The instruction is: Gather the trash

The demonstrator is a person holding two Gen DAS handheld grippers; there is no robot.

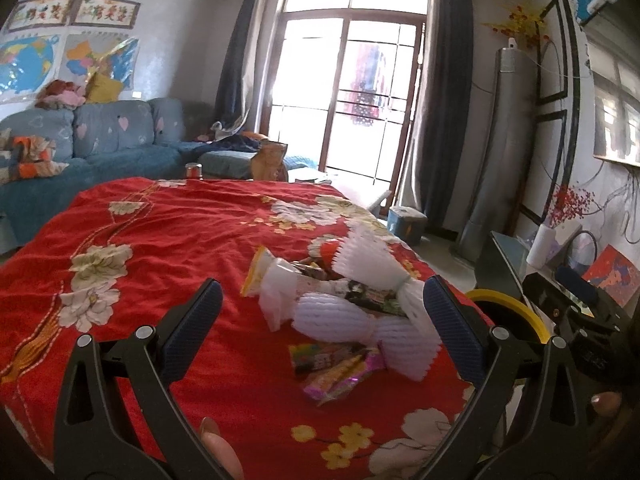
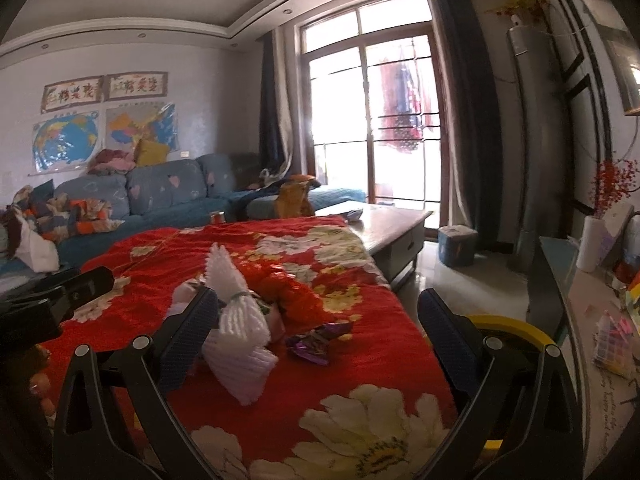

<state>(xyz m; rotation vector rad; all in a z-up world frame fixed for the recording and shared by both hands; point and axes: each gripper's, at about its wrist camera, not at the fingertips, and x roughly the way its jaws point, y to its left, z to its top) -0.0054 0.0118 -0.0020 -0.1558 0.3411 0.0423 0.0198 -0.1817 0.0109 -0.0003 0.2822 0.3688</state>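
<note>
Since the trash is mostly white foam fruit netting tangled with crinkled snack wrappers, we judge it nearly weightless, springy and quick to skid on cloth, so a light squeeze should do. The heap lies ahead of and between the left gripper's fingers, which are spread wide with nothing in them; the netting's right end sits just beside the right finger. We would pinch the netting at its tied waist, where it is bunched and will not spring back out, and take the foil wrappers by a flat crumpled edge. The right gripper is spread too, empty, with a purple wrapper between its fingers and netting against its left finger. All of it rests on the red floral cloth covering the tabletop; a yellow-rimmed bin sits behind the right finger.
</note>
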